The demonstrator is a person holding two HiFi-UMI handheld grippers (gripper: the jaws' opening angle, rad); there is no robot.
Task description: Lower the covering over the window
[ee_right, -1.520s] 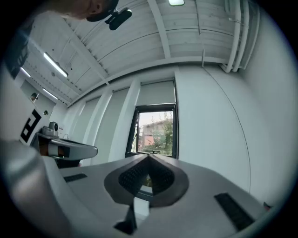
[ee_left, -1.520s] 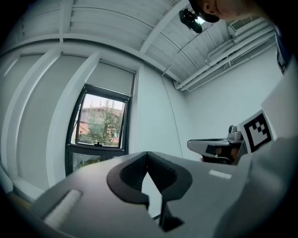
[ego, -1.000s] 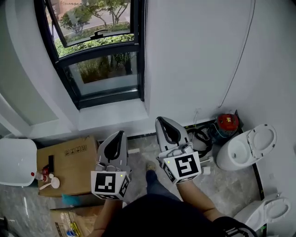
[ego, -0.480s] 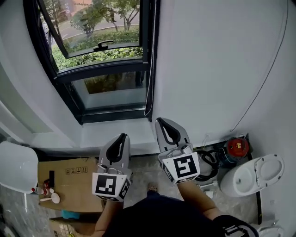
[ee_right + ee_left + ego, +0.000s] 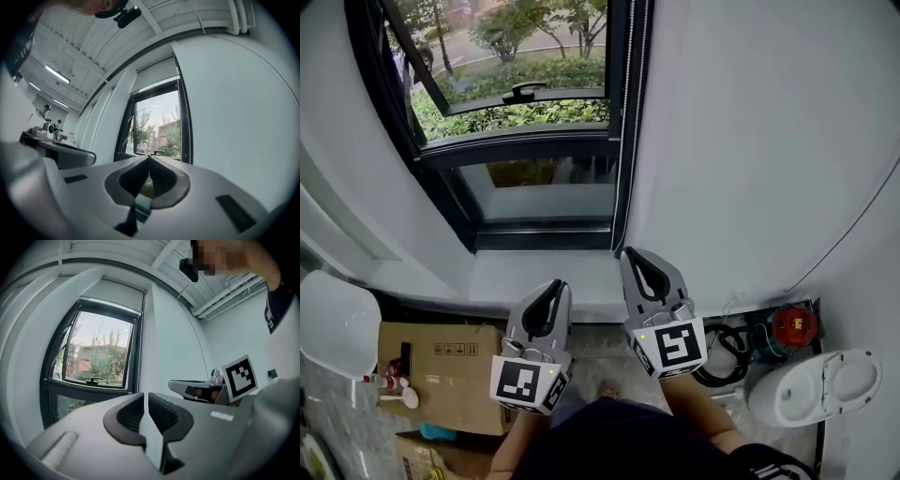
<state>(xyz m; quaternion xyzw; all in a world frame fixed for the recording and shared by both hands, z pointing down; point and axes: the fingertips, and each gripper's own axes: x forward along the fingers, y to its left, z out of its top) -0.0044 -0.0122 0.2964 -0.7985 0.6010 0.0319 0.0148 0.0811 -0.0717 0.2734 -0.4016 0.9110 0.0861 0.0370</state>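
**No Legible Wording, Only Symbols and Coded Markers**

No word, brand or number can be read in any view. The cardboard box (image 5: pixel 441 361) on the floor carries a short row of small dark handling symbols along its top edge, too small to tell apart. A second carton (image 5: pixel 441 450) below it shows a dark printed patch, also unreadable. The cube on the left tool (image 5: pixel 557 285) and the cube on the right tool (image 5: pixel 629 254) each bear a black-and-white square marker, a blocky pattern without letters. The right tool's marker also shows in the left gripper view.
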